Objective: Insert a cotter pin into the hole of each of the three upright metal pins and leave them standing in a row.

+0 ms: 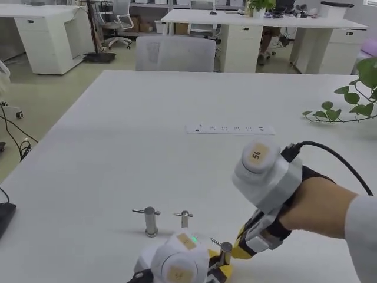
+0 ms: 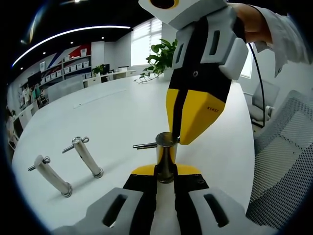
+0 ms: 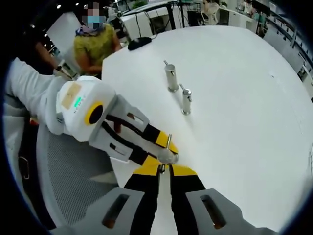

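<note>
**Cotter pin meeting the nearest metal pin on a white table**

A broad, smooth, matte white table [image 1: 118, 147] is carrying the work. A flat white power strip [image 1: 230, 128] is lying near its middle, and the leafy green stems of a plant [image 1: 347, 103] are trailing over its right edge. An open office is spreading out behind it. A grey chair [image 1: 175, 54] is standing at the far edge, with more white desks [image 1: 241, 50] beyond. In the right gripper view a seated person [image 3: 95, 41] is showing past the table's edge.

The left hand-held gripper [image 2: 166, 172], yellow-tipped under a white shell, is clamping the base of the nearest metal pin [image 2: 165, 152]. This pin is a short, shiny steel cylinder standing upright close to the near edge. The right hand-held gripper [image 2: 178, 139] is hovering at the pin's head. Its jaws are pinching together on the cotter pin [image 2: 144, 145], whose thin wire legs are sticking out of the head's other side.

Further left, the left metal pin [image 1: 151, 221] and the middle metal pin [image 1: 185, 219] are standing upright near each other. Each is carrying a wire cotter through its top.
</note>
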Tool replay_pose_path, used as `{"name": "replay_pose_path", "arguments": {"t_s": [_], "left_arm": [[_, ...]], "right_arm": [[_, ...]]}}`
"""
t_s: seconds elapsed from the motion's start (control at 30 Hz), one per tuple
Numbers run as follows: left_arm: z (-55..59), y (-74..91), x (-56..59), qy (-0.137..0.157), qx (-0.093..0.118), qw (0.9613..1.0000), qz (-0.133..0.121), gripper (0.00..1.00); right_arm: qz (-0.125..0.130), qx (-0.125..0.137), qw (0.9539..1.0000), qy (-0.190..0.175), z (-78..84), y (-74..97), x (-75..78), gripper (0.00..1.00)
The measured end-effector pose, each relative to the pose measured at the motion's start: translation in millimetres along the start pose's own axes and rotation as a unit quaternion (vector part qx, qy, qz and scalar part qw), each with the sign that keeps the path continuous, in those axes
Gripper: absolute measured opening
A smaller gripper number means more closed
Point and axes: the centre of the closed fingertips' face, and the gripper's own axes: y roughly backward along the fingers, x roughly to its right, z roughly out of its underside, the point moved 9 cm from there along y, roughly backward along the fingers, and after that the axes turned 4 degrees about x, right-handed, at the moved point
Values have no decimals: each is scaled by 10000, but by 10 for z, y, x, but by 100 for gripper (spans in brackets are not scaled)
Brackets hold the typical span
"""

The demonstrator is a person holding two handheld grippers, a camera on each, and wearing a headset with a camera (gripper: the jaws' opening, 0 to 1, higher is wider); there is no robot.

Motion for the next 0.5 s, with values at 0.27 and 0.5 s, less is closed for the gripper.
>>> {"name": "replay_pose_path", "arguments": {"t_s": [0.27, 0.5], "left_arm": [[0, -3, -2, 25, -1, 10000, -3, 10], [0, -5, -1, 53, -3, 10000, -4, 10]], "right_arm": [[10, 90, 9999, -115, 91, 37, 5, 13], [19, 107, 9999, -135, 111, 6, -5, 11]]}}
